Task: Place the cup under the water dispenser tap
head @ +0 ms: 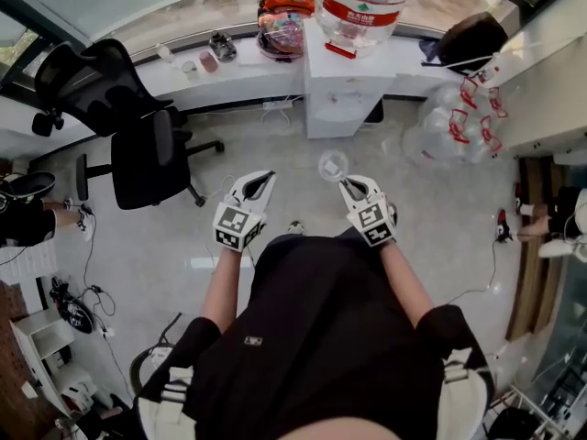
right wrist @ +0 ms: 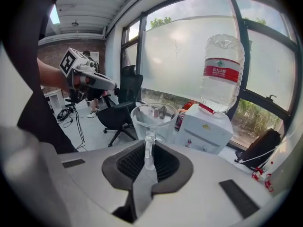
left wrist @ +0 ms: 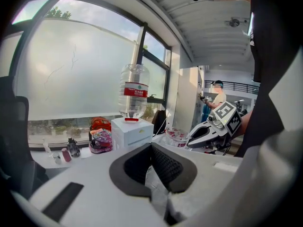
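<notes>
The right hand-held gripper is closed on a clear cup. Its dark pads press from both sides on a narrow clear part at the cup's near side. The cup stands upright and open-topped just ahead of the fingertips. It is in the air above the floor, well short of the white water dispenser. The dispenser stands along the counter under the window and carries an upturned water bottle with a red label. The left hand-held gripper is level with the right one and apart from it. Its pads are drawn together with nothing between them. It points towards the same stretch of counter, where colourful bags lie just left of the dispenser. A black office chair stands on the floor towards the counter's left end.
</notes>
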A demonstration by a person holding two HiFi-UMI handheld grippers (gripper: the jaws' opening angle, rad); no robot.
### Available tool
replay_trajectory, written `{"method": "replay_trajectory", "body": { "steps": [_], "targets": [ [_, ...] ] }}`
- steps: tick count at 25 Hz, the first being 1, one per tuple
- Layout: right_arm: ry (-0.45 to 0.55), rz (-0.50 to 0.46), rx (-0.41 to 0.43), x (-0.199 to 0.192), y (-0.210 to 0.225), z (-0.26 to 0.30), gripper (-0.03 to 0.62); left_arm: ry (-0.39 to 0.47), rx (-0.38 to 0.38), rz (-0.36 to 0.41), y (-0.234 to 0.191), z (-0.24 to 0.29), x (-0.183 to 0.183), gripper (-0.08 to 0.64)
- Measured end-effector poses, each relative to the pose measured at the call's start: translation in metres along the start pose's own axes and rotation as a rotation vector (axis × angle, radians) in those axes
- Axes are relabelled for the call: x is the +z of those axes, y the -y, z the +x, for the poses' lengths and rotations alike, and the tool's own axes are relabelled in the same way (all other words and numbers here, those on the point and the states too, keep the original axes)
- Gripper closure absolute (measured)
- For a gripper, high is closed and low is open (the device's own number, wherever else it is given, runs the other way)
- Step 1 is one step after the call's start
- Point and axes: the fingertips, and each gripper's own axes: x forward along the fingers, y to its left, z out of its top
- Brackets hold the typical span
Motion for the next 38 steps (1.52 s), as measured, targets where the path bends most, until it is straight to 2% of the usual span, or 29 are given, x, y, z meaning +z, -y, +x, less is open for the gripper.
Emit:
{"method": "replay_trajectory", "body": {
  "steps": [5, 11, 16, 23, 29, 38],
  "targets": [
    [-0.015, -0.072, 0.093, -0.006, 0.032, 0.005, 0.566, 0.006, 0.075, -0.045, 0.010, 0.032, 0.009, 0.560],
    [-0.028, -0.130, 0.180, -0.020, 0.084, 0.004, 0.566, 0.014, 0.131, -0.077, 0.034, 0.087, 0.027, 0.560],
    [-0.046, -0.158, 0.210, -0.039, 0.123, 0.010, 0.566, -0.016, 0.147, -0.093, 0.053, 0.117, 0.023, 0.560],
    [-0.076, -0.150, 0.243, -0.059, 0.147, 0.028, 0.566, -0.054, 0.191, -0.131, 0.042, 0.127, 0.010, 0.560],
    [-0.097, -0.146, 0.261, -0.073, 0.158, 0.046, 0.566, -0.087, 0.180, -0.150, 0.037, 0.138, 0.001, 0.560],
    [-0.122, -0.086, 0.251, -0.095, 0.178, 0.093, 0.566, -0.126, 0.149, -0.166, 0.021, 0.171, -0.014, 0.560]
  ]
}}
